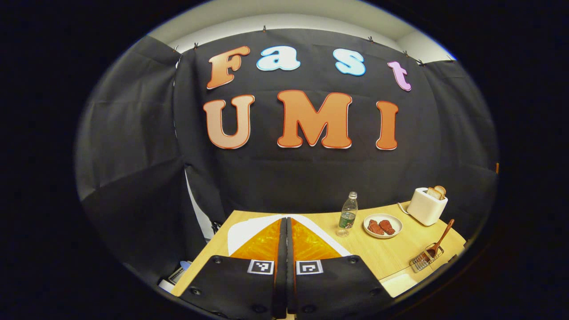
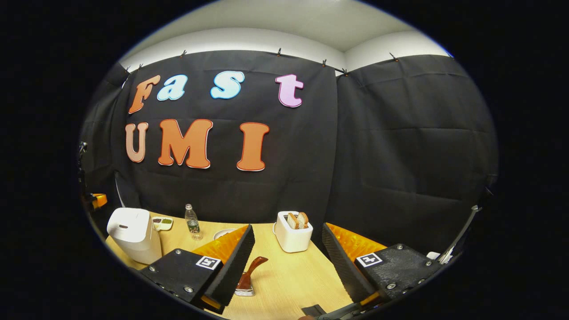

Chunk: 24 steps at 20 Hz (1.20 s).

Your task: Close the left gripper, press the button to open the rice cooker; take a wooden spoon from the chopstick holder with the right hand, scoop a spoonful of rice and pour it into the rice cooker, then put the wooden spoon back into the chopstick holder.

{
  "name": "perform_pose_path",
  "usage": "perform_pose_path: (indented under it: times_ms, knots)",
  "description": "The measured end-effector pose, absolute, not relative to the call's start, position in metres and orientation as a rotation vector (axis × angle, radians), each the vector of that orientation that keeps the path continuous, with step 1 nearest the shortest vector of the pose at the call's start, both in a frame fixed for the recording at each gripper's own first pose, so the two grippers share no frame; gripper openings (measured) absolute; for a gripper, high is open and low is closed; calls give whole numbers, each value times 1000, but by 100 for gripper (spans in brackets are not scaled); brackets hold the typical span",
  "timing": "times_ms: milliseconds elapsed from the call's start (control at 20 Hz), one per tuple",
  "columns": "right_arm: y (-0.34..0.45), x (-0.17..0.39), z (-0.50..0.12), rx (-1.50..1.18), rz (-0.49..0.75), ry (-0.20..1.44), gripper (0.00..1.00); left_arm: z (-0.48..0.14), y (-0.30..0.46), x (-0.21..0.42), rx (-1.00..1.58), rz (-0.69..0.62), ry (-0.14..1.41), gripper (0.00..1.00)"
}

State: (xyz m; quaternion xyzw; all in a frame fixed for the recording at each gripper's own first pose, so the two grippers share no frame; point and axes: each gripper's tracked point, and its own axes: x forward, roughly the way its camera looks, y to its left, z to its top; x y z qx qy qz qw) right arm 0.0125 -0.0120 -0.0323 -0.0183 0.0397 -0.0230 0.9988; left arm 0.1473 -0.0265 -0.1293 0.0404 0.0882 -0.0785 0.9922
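My left gripper [image 1: 286,221] is shut with nothing between its fingers. It hangs over a white surface [image 1: 242,231] that looks like the rice cooker's top. In the right gripper view the white rice cooker [image 2: 132,234] stands at the table's left with its lid down. The wooden spoon [image 1: 442,238] stands in the wire chopstick holder [image 1: 424,260] at the table's right front. My right gripper [image 2: 288,249] is open above the table. The spoon [image 2: 251,272] and holder [image 2: 244,291] lie just inside its left finger, untouched.
A white toaster [image 2: 292,232] with bread stands at the back of the wooden table [image 2: 289,275]. A water bottle [image 1: 348,214] and a plate [image 1: 382,226] of red food sit mid-table. A small dish [image 2: 162,223] lies behind the cooker. Black cloth walls close off the table.
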Motion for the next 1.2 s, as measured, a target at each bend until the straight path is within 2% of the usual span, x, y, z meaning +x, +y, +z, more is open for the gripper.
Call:
perform_pose_path:
  times_ms: [400, 700, 1050, 1200]
  knots:
    - [-32, 0, -44, -53, -104, 130, 95, -200, -41, 163, 59, -195, 303, 5]
    - [-38, -4, -51, -51, -123, 161, 95, -239, -32, 161, 36, -171, 380, 5]
    - [-35, -9, -60, -29, -105, 184, 95, -236, -34, 163, 99, -172, 387, 5]
    - [-35, -10, -58, -31, -105, 174, 95, -190, -25, 162, 153, -106, 309, 5]
